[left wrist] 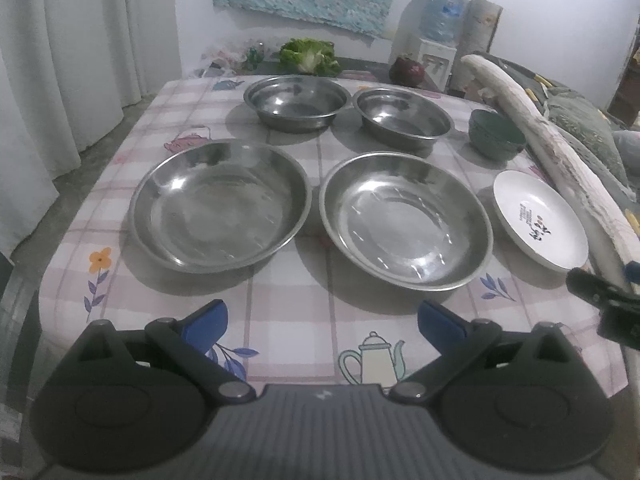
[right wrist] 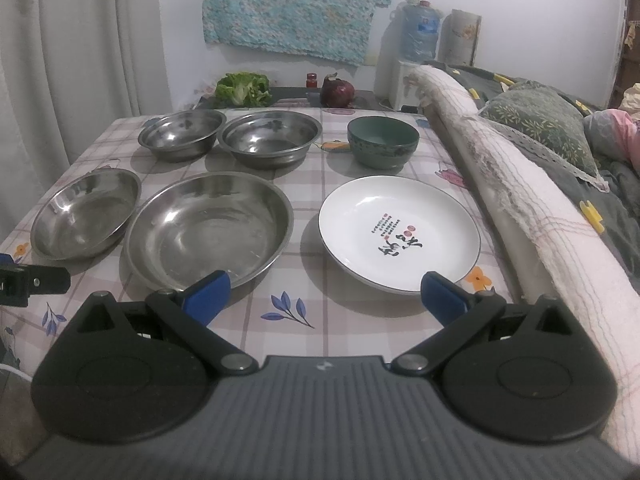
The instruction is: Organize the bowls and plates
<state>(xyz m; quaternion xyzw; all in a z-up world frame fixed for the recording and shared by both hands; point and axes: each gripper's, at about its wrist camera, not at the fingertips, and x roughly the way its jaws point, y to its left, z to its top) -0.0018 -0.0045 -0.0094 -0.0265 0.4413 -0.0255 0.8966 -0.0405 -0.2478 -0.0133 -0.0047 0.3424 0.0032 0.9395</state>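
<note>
Two steel plates lie side by side on the checked tablecloth: the left plate (left wrist: 220,204) (right wrist: 86,214) and the right plate (left wrist: 406,220) (right wrist: 210,226). Behind them stand two steel bowls (left wrist: 296,102) (left wrist: 404,118), also in the right wrist view (right wrist: 182,134) (right wrist: 270,138). A green bowl (left wrist: 496,134) (right wrist: 382,140) stands at the back right, and a white plate with black writing (left wrist: 540,220) (right wrist: 400,232) in front of it. My left gripper (left wrist: 322,324) is open and empty at the table's front edge. My right gripper (right wrist: 324,296) is open and empty before the white plate.
A padded bed rail (right wrist: 520,200) runs along the table's right side, with bedding behind it. Lettuce (left wrist: 310,56), a red onion (right wrist: 338,92) and a water jug (right wrist: 418,32) stand beyond the table's far end. A curtain (left wrist: 60,60) hangs at the left.
</note>
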